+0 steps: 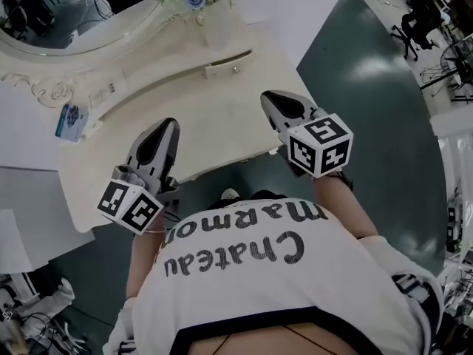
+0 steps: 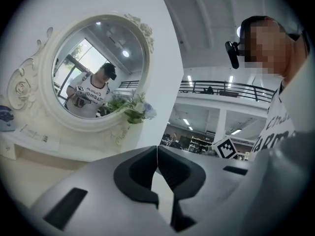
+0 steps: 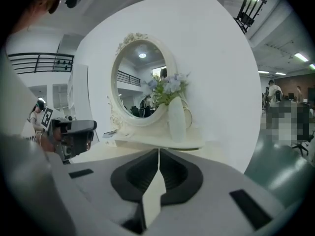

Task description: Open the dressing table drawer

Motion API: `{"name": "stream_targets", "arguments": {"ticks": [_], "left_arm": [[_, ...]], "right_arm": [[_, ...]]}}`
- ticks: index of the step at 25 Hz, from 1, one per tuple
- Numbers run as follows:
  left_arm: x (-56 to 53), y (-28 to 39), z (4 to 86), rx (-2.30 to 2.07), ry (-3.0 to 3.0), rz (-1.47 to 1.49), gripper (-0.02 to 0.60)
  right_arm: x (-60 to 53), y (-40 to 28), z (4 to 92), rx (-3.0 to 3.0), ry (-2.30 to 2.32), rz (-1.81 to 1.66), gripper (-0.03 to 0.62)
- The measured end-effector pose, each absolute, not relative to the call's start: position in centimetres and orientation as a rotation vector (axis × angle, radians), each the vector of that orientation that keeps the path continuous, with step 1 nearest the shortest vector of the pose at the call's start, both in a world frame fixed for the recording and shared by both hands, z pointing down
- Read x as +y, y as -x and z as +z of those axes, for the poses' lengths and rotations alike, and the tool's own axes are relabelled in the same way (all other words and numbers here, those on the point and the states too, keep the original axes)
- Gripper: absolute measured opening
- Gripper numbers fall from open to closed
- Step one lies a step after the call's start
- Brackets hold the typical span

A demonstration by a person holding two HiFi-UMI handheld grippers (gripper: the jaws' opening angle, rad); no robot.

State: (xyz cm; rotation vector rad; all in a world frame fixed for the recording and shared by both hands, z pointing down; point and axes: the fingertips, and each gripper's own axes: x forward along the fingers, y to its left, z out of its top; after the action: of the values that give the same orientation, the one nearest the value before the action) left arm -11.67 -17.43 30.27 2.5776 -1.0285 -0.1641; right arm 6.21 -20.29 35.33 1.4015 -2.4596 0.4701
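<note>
Right gripper (image 1: 267, 96), jaws together, points toward cream, small-knobbed drawer (image 1: 228, 65).

The desk (image 1: 185, 124) looks cream-painted, smooth and satin. Its mirror (image 2: 96, 73) is glossy glass in a carved cream frame. The floor (image 1: 369, 102) is dark green and shiny. The left gripper (image 1: 167, 124) and right gripper (image 1: 268, 96) are matt grey plastic.
</note>
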Motion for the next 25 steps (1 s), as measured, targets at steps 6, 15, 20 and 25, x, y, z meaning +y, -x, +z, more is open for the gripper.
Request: {"name": "stream_targets", "arguments": {"ticks": [6, 15, 20, 25], "left_arm": [[-17.6, 15.2, 31.2, -1.146, -2.517, -0.152, 0.025], [-15.8, 19.5, 32.3, -1.309, -2.425, -0.158, 0.023], [-14.9, 21.2, 32.9, -1.385, -2.360, -0.175, 0.024], [-15.4, 21.4, 33.2, -1.414, -2.327, -0.193, 0.025]], "right_arm": [[-23.0, -4.3, 39.8, -2.400, -1.321, 0.545, 0.026], [-25.7, -3.4, 45.4, -2.301, -1.290, 0.651, 0.026], [-26.5, -4.2, 47.7, -2.263, -1.323, 0.823, 0.026], [-27.7, -4.1, 48.5, -2.236, -1.302, 0.819, 0.028]]}}
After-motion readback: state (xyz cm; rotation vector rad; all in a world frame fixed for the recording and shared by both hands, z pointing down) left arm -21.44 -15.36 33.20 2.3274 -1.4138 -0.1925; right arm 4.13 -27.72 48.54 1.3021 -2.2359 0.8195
